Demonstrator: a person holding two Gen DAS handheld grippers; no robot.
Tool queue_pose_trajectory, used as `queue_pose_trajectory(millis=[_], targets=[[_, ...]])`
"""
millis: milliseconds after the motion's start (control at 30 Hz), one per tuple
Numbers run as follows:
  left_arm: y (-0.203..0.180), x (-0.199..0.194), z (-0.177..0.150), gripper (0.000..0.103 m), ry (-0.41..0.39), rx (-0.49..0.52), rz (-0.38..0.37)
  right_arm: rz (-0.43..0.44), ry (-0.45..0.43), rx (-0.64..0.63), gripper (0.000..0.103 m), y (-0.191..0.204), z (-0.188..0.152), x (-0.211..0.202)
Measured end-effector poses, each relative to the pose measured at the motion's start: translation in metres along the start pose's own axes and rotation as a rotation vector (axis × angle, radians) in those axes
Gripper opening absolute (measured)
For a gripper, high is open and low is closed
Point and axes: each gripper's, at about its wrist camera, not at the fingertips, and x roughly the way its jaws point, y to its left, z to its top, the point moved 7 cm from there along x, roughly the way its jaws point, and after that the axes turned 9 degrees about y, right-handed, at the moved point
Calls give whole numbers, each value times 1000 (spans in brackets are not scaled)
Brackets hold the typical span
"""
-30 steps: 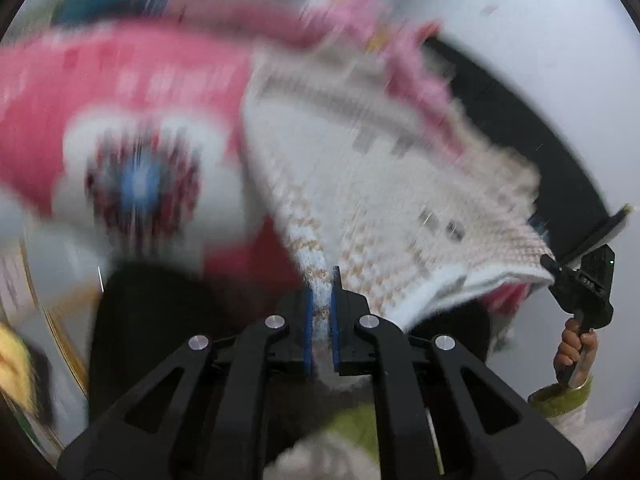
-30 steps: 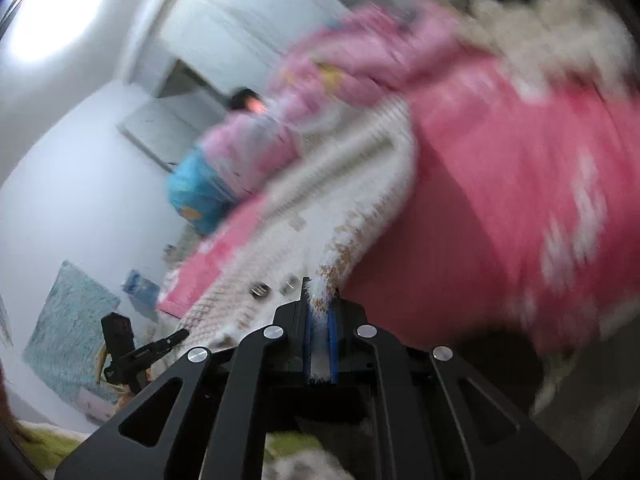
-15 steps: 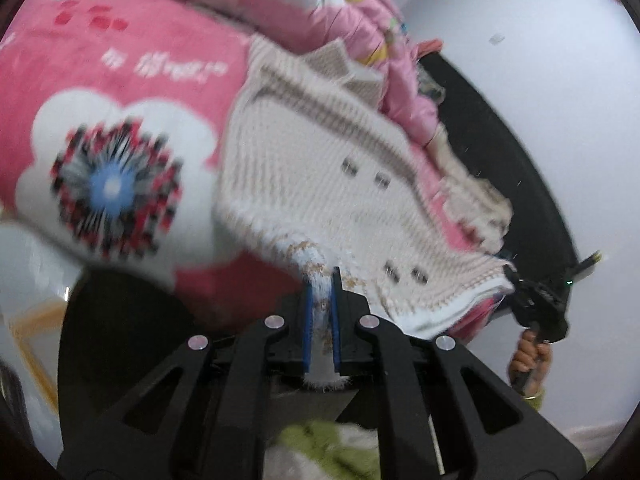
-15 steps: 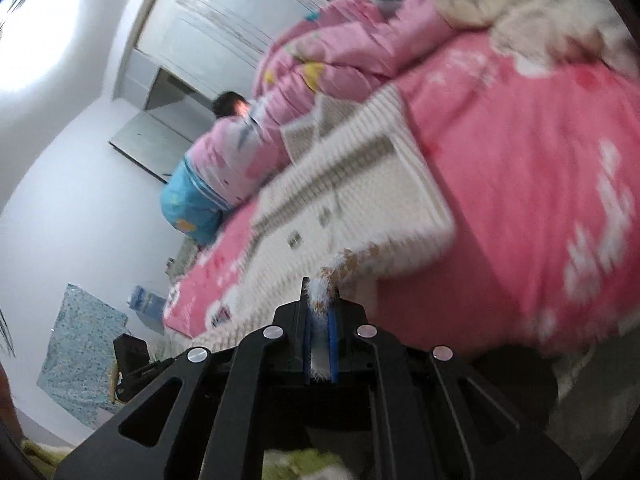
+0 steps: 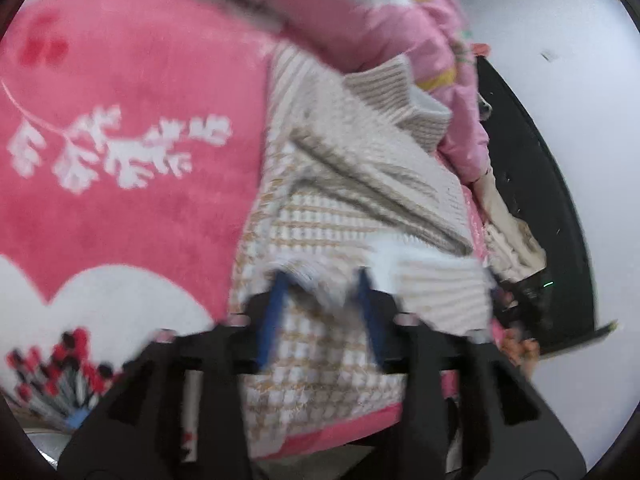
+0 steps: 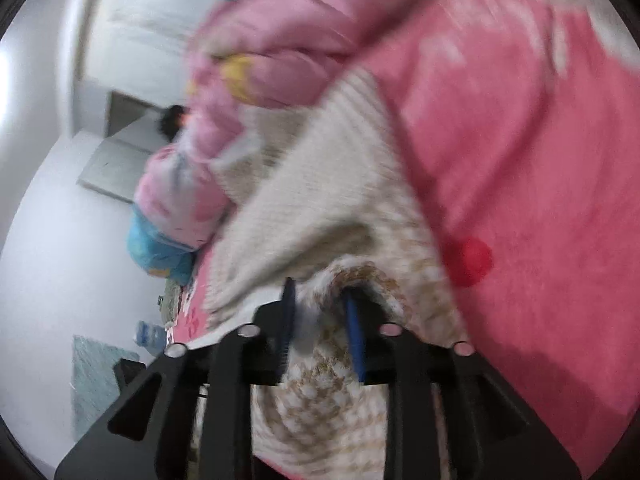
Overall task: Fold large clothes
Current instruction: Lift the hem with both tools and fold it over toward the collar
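Note:
A cream and beige knitted cardigan (image 5: 352, 184) lies on the pink flowered blanket (image 5: 132, 184), its lower part folded up over the body. My left gripper (image 5: 322, 292) is open, its blue pads either side of the white hem edge. In the right wrist view the cardigan (image 6: 320, 204) lies the same way, and my right gripper (image 6: 318, 300) is open with a bunched hem corner between the pads. Both views are blurred by motion.
A pink quilt (image 5: 400, 28) is heaped at the cardigan's collar end, also showing in the right wrist view (image 6: 272, 52). A dark bed frame (image 5: 540, 184) and white wall lie to the right. A blue bundle (image 6: 160, 248) lies at the bed's far end.
Both grippers, shut on the hem corners before, have carried the hem forward over the cardigan and opened. The cardigan now lies folded on the blanket.

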Motion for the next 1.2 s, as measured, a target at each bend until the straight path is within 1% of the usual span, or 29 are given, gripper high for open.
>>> queue_pose_trajectory(millis=[33, 67, 100, 167, 233, 300, 333, 433, 467, 500, 533, 567, 633, 667, 700, 767, 833, 967, 1033, 1100, 1133, 1167, 1200], targets=[[9, -1, 5, 71, -15, -34, 9, 24, 9, 13, 30, -5, 0, 3], [16, -6, 10, 73, -37, -58, 6, 62, 16, 25, 30, -7, 1, 3], [19, -10, 13, 73, -41, -73, -16, 96, 20, 31, 31, -7, 2, 1], [24, -24, 14, 74, -71, -100, -51, 134, 23, 32, 41, -4, 1, -5], [24, -39, 12, 74, -109, -90, -30, 123, -14, 2, 64, 3, 0, -20], [17, -51, 4, 74, -133, -61, -8, 102, -52, -23, 73, 9, -2, -36], [11, -56, -5, 75, -139, -35, 0, 94, -75, -32, 74, 11, -6, -48], [-3, -63, -37, 75, -144, 26, 9, 101, -108, -47, 74, 12, -28, -73], [-9, -61, -55, 75, -137, 47, -8, 95, -112, -53, 74, 11, -38, -78], [-11, -59, -62, 75, -129, 55, -22, 92, -111, -62, 74, 10, -55, -84], [-14, -51, -81, 75, -106, 64, -54, 96, -103, -63, 74, 7, -69, -88], [-13, -48, -91, 75, -93, 64, -71, 102, -96, -59, 74, 4, -82, -89], [-12, -27, -114, 75, -45, 36, -129, 118, -83, -33, 74, -5, -111, -89], [-8, -16, -120, 75, -24, 5, -159, 125, -81, -20, 74, -11, -120, -90], [-3, -6, -121, 75, -10, -36, -182, 138, -80, 0, 74, -17, -130, -87], [8, 10, -118, 75, -12, -110, -242, 156, -64, 47, 74, -29, -142, -74], [20, 19, -111, 75, -33, -168, -256, 149, -66, 94, 74, -42, -143, -60], [31, 23, -95, 75, -104, -255, -309, 146, -118, 92, 73, -45, -125, -54], [32, 21, -91, 74, -143, -281, -313, 98, -153, 77, 65, -43, -114, -53], [30, 19, -90, 74, -187, -305, -298, 65, -176, 64, 63, -38, -105, -51], [27, 19, -90, 74, -207, -302, -275, 37, -187, 52, 59, -37, -102, -49], [26, 19, -88, 71, -219, -299, -257, -11, -207, 39, 56, -38, -98, -47], [24, 19, -87, 69, -242, -290, -209, -42, -222, 38, 48, -40, -95, -44]])
